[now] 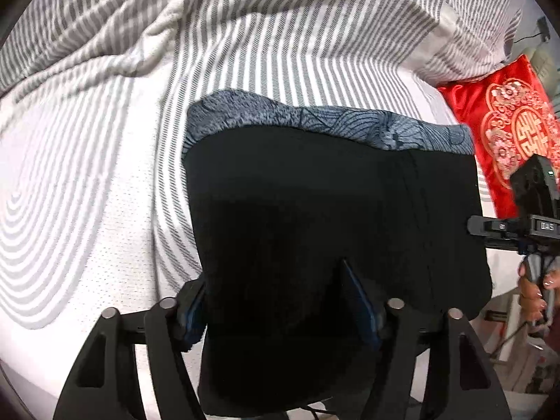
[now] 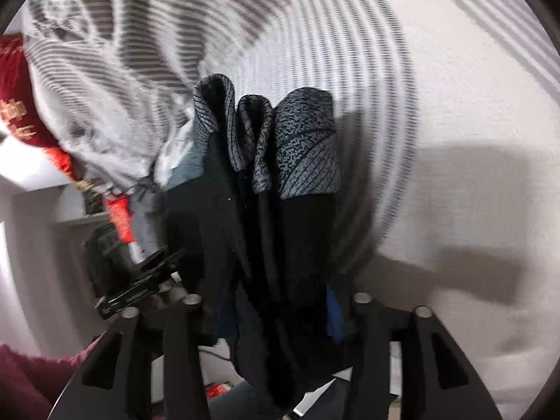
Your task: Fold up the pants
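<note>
The pants are black with a grey-blue patterned band along the far edge. They lie folded on the striped bed. My left gripper has its fingers spread around the near edge of the pants, cloth between them. In the right wrist view the pants hang bunched in folds, patterned band on top. My right gripper has cloth between its fingers. It also shows in the left wrist view at the right edge of the pants, held by a hand.
A grey-and-white striped sheet covers the bed, with a rumpled striped blanket behind. A red embroidered cushion lies at the far right. The bed edge and room clutter show at the left of the right wrist view.
</note>
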### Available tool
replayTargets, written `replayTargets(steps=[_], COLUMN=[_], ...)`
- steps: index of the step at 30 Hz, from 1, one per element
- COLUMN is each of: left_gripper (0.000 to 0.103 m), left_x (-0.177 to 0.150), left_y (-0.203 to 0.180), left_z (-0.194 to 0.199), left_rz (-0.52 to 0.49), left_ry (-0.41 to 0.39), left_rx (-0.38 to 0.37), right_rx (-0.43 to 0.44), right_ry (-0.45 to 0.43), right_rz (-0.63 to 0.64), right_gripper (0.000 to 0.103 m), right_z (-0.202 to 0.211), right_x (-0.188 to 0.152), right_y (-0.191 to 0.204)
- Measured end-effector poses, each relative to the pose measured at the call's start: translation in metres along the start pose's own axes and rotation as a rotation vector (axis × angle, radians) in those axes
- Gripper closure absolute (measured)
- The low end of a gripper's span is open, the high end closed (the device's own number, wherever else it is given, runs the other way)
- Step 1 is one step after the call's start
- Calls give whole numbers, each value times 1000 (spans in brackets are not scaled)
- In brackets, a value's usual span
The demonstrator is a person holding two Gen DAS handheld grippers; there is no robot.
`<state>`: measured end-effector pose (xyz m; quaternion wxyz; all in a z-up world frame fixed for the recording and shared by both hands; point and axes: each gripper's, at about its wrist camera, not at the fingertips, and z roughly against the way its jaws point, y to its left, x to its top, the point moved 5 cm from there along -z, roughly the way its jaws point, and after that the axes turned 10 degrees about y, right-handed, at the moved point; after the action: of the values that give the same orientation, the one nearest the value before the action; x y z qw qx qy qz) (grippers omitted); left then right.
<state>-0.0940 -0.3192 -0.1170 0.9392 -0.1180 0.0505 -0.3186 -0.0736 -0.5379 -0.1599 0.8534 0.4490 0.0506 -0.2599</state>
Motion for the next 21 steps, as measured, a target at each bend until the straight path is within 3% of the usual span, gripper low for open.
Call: replayTargets(steps=[2, 10, 12, 13, 15, 17, 19, 21], left_gripper=[33, 33, 8, 7, 7, 7, 7, 7], left_x=[3, 3, 1, 0, -5, -7, -10, -13], left_y=[-2, -16, -22, -27, -39, -42, -40, -38], left_z=[4, 38, 42, 44, 45, 36, 28, 18], left_rz=[-8, -20, -19, -21, -35, -22, -4, -5], left_ry=[-6, -80, -98, -117, -121, -108, -87, -83], left_rx=[44, 129, 143, 149, 169, 194, 183, 196], right_rx=[-46, -251, -318, -346, -382, -424, -447, -457], right_ry=[-41, -170, -192, -196, -199, -189, -180, -168], right_rz=[-16, 0, 15, 21, 39, 55, 63, 70], right_gripper=[26, 24, 24, 25, 38, 60, 69, 70], right_z=[9, 44, 45, 43, 38, 27, 17, 8], right_x=[-3, -19, -20, -21, -24, -26, -30, -34], right_y=[3, 36, 46, 51, 59, 66, 68, 67])
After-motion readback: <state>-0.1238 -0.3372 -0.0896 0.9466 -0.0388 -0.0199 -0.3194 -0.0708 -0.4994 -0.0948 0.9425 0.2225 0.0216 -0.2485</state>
